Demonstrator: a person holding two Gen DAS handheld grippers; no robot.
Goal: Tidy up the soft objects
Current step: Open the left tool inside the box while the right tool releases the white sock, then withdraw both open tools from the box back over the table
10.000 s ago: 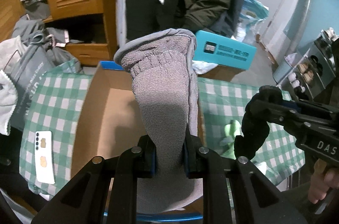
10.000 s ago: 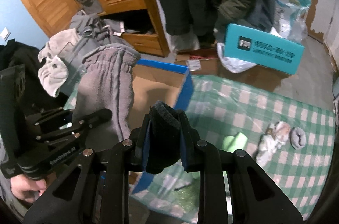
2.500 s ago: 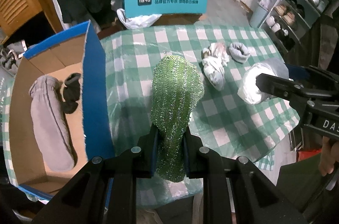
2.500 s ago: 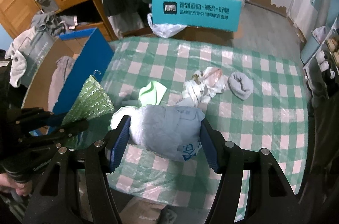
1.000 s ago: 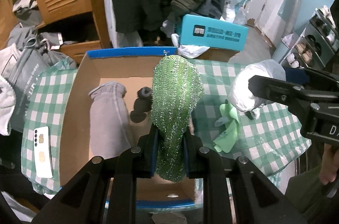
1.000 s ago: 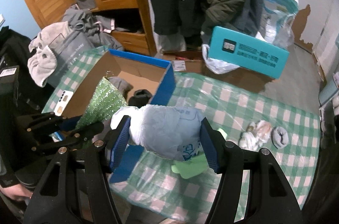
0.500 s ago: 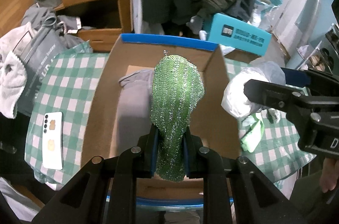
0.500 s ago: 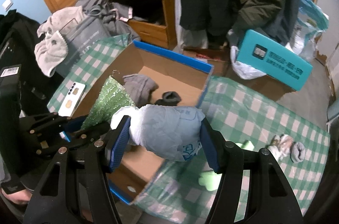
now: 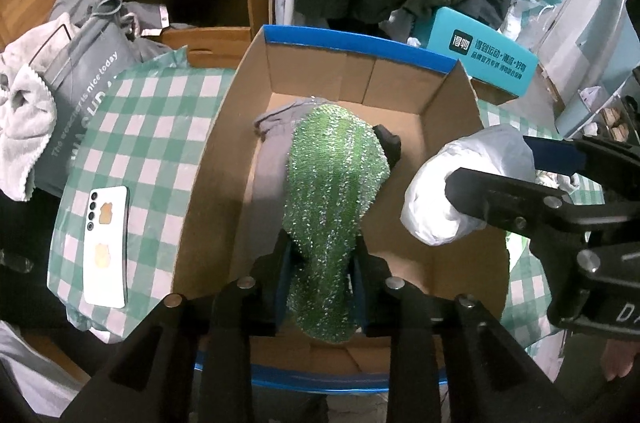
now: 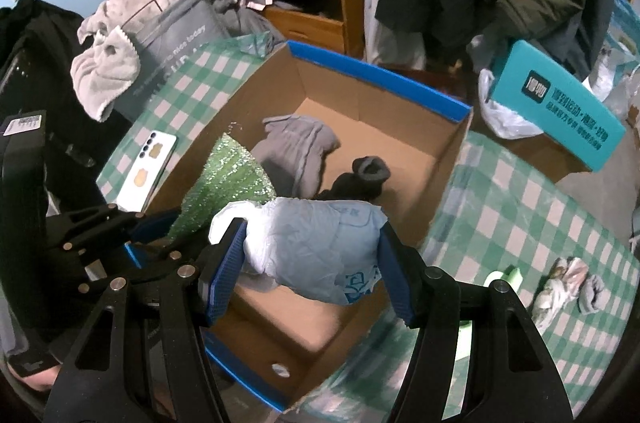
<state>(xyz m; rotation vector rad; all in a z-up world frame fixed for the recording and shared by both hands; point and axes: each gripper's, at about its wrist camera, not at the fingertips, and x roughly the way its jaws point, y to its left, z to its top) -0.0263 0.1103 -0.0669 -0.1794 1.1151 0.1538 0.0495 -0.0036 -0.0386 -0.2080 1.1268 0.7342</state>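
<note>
Starting at our left gripper point(image 9: 320, 263), we see its jaws opening with the green sparkly cloth point(image 9: 334, 191) between them; the blue pads stand just beside the fabric, and whether they press on it we cannot tell for sure. The cloth hangs forward over the open cardboard box point(image 9: 224, 159), above a grey garment point(image 9: 270, 151) and a dark sock point(image 9: 390, 143) lying on the box floor.

Our right gripper point(image 10: 312, 263) has its fingers spread wide and clamped on a pale blue-white plastic bundle point(image 10: 316, 247), one blue pad point(image 10: 224, 275) on each side of it. The bundle is held over the near part of the box, just beside the green cloth.

Outward, the box with its blue rim sits on a green-and-white checked tablecloth point(image 9: 152, 127). A white phone point(image 9: 106, 243) lies on the cloth left of the box. To the right of the box, seen from the right wrist, a light green piece point(image 10: 506, 277), a crumpled whitish rag point(image 10: 560, 283) and a small grey sock point(image 10: 594, 293) rest on the cloth. A teal carton point(image 10: 560, 107) stands beyond the table.
</note>
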